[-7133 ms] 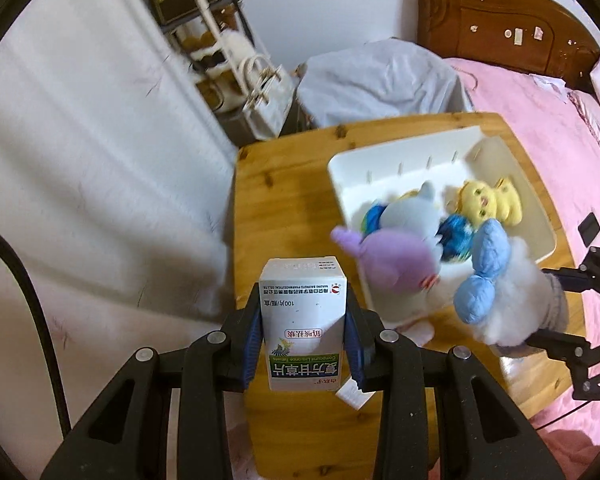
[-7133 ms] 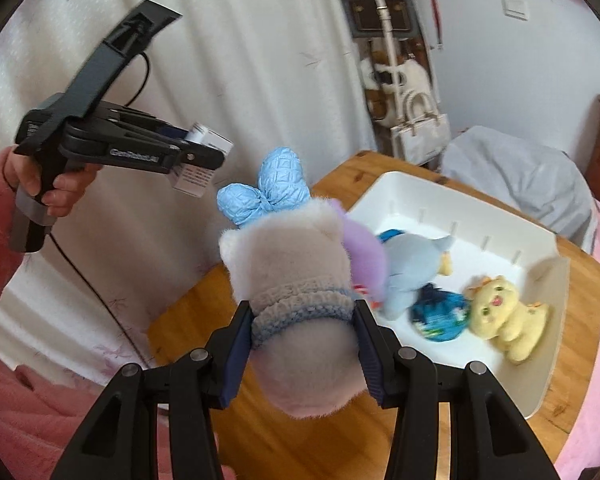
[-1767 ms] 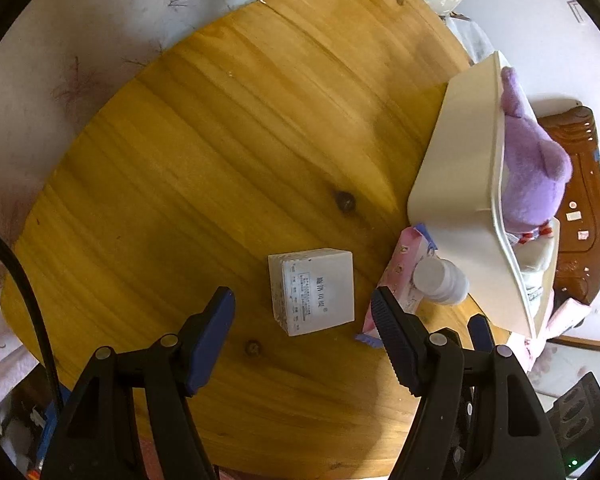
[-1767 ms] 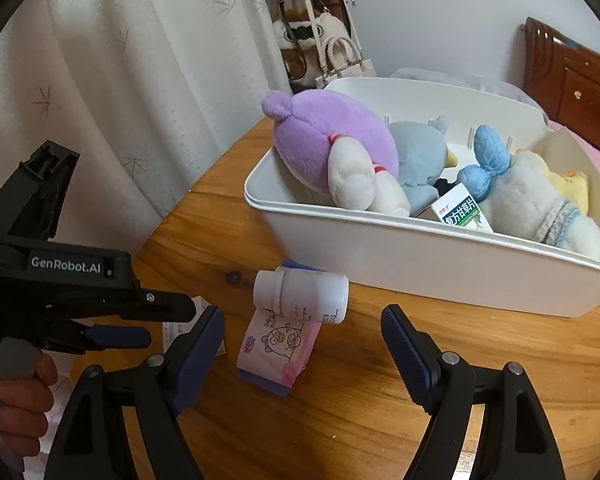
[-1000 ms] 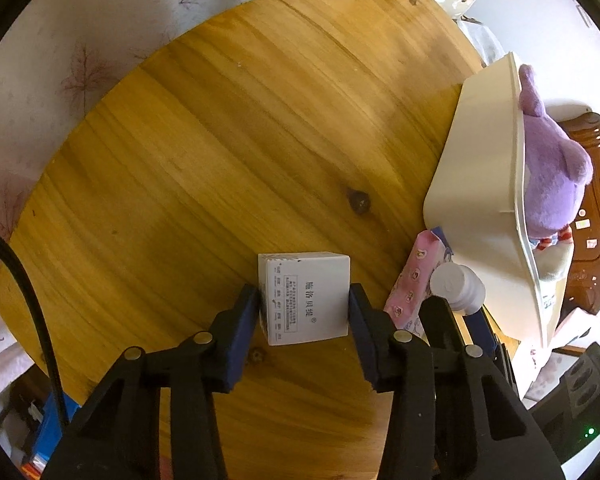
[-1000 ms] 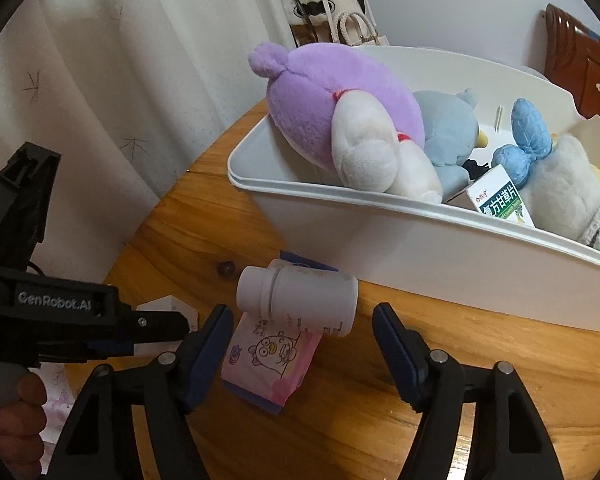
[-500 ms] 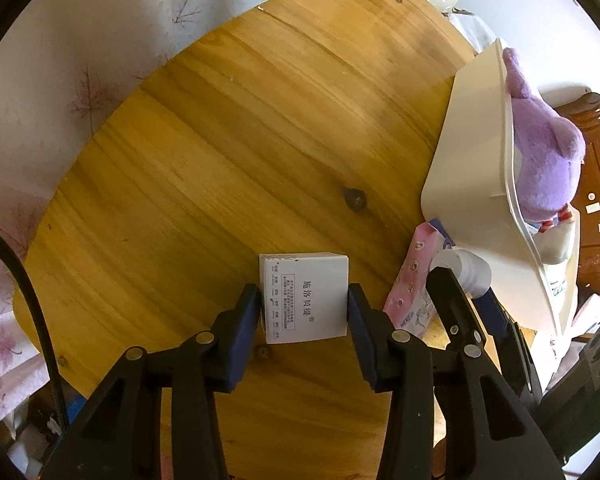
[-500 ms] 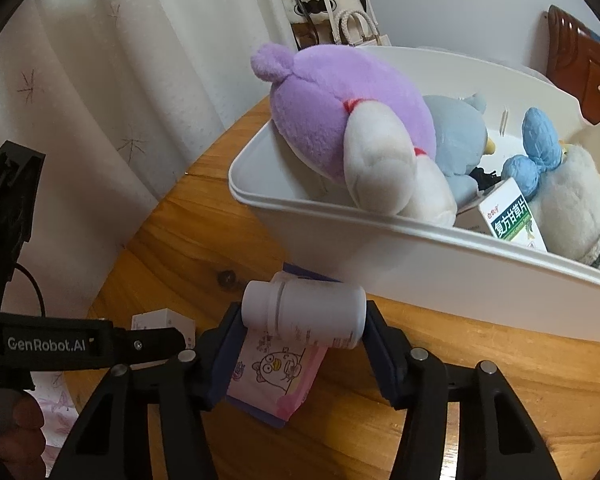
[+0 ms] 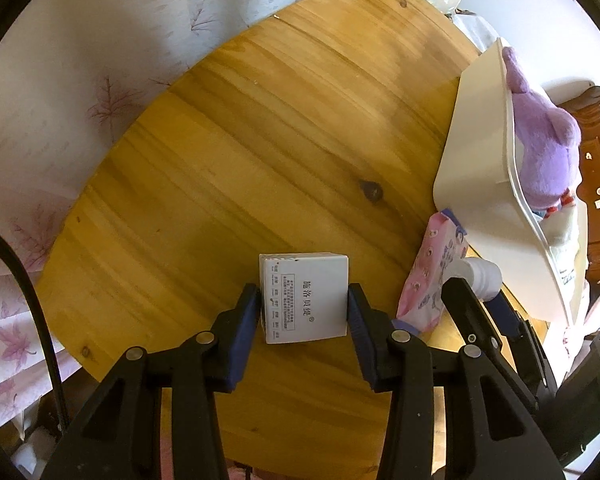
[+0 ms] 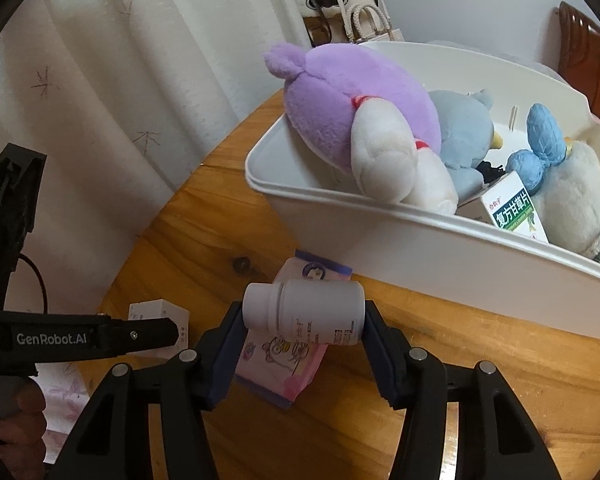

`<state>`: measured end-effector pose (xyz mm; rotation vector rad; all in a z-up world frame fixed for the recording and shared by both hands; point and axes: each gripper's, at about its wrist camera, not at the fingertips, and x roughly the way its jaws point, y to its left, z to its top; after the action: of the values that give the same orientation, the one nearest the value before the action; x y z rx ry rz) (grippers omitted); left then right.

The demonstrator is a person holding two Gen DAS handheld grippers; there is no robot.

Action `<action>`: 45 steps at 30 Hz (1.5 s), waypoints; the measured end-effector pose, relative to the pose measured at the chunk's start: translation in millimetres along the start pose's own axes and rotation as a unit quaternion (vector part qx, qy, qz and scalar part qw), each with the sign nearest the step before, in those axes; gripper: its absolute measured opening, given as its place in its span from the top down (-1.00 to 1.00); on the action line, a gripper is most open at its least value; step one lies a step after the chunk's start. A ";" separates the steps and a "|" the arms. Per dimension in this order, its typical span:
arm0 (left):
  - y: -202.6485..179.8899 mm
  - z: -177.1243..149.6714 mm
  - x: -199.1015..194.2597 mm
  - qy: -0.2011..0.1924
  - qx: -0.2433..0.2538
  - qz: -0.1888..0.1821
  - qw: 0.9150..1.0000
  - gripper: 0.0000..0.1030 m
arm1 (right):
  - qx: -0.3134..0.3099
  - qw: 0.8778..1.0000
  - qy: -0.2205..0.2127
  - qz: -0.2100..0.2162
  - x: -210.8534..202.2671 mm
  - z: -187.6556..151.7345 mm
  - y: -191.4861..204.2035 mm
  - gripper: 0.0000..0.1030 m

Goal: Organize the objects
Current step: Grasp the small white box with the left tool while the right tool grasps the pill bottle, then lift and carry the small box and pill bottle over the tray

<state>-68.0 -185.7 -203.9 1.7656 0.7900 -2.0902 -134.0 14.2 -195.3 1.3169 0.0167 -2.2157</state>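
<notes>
My round wooden table (image 9: 268, 128) carries everything here; its grain runs in yellow-brown bands, with a dark knot (image 9: 371, 190) near the middle; a white tub (image 9: 472, 168) sits on it toward the far right edge; a pink tissue pack (image 9: 432, 276) lies flat on the wood just beside the tub's near wall; a small white box (image 9: 304, 300) is down at the tabletop, well apart from the tub, left of the tissue pack.
</notes>
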 end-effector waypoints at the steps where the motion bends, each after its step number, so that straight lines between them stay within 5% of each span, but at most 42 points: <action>1: 0.2 -2.0 -1.5 0.000 0.004 0.003 1.000 0.08 | -0.002 1.000 0.001 0.002 -2.1 -1.3 -0.3 -0.11; 6: -6.4 -9.7 -13.2 0.005 -0.002 -0.009 1.000 0.08 | -0.011 1.000 0.007 0.009 -14.4 -7.0 -3.3 -0.11; 28: -88.4 -40.6 -48.3 0.016 0.176 0.032 0.984 0.08 | -0.024 0.999 0.004 -0.026 -107.1 -24.7 -44.5 -0.11; 45: -196.1 -27.4 -78.0 -0.023 0.324 0.028 0.945 0.08 | 0.021 0.997 -0.045 -0.061 -164.9 -3.2 -73.0 -0.11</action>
<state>-137.5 -21.4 -87.9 1.9841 0.0104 -2.5218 -105.5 151.6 -82.0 1.2681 0.0191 -2.3883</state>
